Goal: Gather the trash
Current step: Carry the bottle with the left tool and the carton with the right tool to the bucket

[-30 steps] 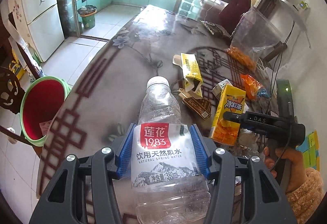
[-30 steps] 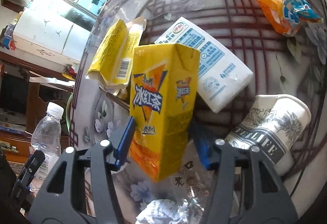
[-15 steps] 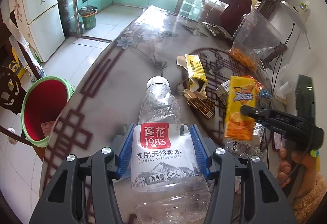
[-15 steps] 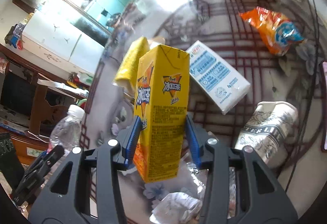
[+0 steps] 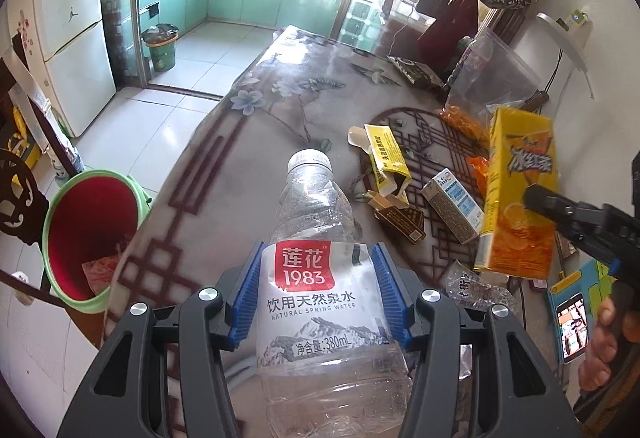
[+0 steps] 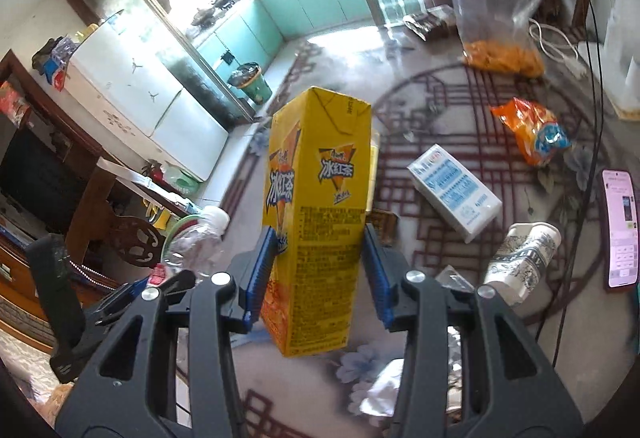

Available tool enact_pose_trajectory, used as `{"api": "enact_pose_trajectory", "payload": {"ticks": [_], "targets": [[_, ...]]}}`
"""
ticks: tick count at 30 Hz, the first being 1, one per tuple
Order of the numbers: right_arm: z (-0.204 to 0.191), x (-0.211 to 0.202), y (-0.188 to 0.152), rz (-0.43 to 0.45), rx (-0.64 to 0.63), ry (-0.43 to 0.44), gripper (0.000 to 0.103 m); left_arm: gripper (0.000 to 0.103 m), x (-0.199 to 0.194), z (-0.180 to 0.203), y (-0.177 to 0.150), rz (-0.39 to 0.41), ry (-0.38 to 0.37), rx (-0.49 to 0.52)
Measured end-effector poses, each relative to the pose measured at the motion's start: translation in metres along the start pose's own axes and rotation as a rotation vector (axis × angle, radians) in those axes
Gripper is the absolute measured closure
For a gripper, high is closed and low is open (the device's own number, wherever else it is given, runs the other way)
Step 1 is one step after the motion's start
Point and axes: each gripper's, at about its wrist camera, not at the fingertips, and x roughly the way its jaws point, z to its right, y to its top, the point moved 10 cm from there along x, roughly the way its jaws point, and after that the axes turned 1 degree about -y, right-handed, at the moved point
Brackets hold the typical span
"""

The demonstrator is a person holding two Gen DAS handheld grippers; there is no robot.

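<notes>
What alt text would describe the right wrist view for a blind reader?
The right gripper holds a yellow iced tea carton upright above a patterned table. Behind it lie a white and blue carton, a paper cup and an orange snack bag.

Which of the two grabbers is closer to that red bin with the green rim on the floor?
Left. The left gripper, holding the water bottle, is near the table edge above the bin; the right gripper, holding the yellow carton, is farther over the table.

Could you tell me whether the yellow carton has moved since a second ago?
Yes. The carton, gripped by the right tool, has risen off the table; it now hangs above the white box.
</notes>
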Motion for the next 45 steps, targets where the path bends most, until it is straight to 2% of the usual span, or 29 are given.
{"api": "enact_pose_trajectory", "payload": {"ticks": [10, 24, 45], "targets": [[-0.059, 0.003, -0.006, 0.022, -0.052, -0.023, 0.06, 0.053, -0.006, -0.054, 0.009, -0.001, 0.0, -0.022], [-0.132, 0.036, -0.011, 0.016, -0.137, -0.043, 0.06, 0.053, -0.014, -0.127, 0.022, 0.006, 0.013, -0.052], [-0.226, 0.101, -0.031, -0.091, -0.303, -0.013, 0.06, 0.053, -0.008, -0.234, 0.025, -0.004, 0.107, -0.168]]}}
